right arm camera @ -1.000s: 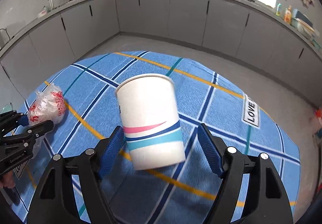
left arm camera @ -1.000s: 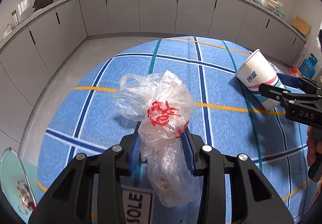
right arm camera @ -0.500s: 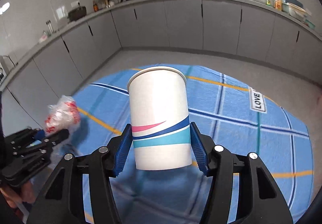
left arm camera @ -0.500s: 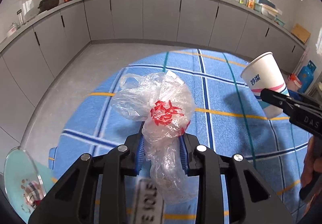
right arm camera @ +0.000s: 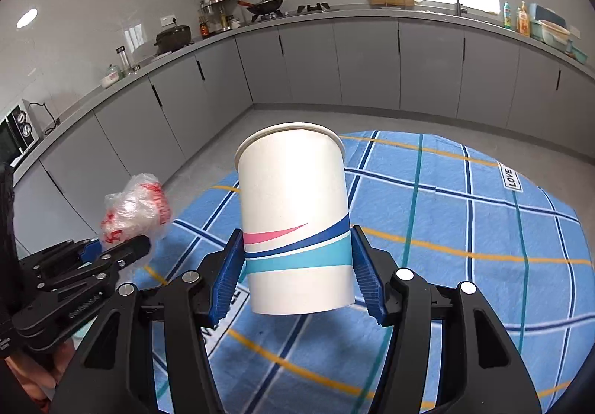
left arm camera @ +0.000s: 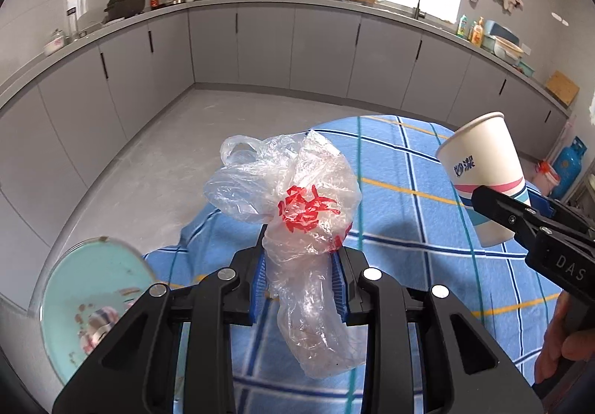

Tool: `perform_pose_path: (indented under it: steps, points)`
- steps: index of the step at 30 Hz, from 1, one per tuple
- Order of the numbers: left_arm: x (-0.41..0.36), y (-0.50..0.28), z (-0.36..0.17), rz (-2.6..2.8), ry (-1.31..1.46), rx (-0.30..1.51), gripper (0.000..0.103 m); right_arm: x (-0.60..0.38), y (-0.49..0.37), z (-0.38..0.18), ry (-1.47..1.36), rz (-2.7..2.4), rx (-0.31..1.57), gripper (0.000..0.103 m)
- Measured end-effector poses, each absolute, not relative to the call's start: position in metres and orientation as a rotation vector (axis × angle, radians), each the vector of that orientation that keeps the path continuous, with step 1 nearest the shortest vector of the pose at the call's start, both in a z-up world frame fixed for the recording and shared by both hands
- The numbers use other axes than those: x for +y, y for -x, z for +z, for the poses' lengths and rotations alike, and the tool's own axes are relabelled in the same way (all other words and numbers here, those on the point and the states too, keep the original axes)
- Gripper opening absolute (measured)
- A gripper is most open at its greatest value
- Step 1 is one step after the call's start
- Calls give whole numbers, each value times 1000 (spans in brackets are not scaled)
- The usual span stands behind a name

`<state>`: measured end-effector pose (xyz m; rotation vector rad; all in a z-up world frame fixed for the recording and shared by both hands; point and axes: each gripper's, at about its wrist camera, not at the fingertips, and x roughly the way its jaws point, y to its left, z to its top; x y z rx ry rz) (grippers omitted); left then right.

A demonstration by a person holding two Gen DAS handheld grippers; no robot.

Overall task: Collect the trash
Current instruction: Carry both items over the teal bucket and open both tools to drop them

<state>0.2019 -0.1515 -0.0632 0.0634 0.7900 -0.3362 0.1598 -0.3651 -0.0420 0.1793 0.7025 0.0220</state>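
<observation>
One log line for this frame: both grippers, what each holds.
left gripper: shut on plastic bag | right gripper: shut on paper cup | both clear of blue cloth

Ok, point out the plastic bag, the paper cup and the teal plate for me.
plastic bag (left arm camera: 297, 191), left wrist view, on the crumpled upper part by the red print.
paper cup (right arm camera: 293, 198), right wrist view, on the white side wall.
teal plate (left arm camera: 85, 280), left wrist view, on its bare inner surface.
</observation>
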Motion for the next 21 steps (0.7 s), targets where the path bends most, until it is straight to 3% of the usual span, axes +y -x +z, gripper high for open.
perform_pose_path:
  steps: [21]
  points:
    - [-30,-174,-61,-176,8,782,29,-245,-144,-51,-235,180,709,57]
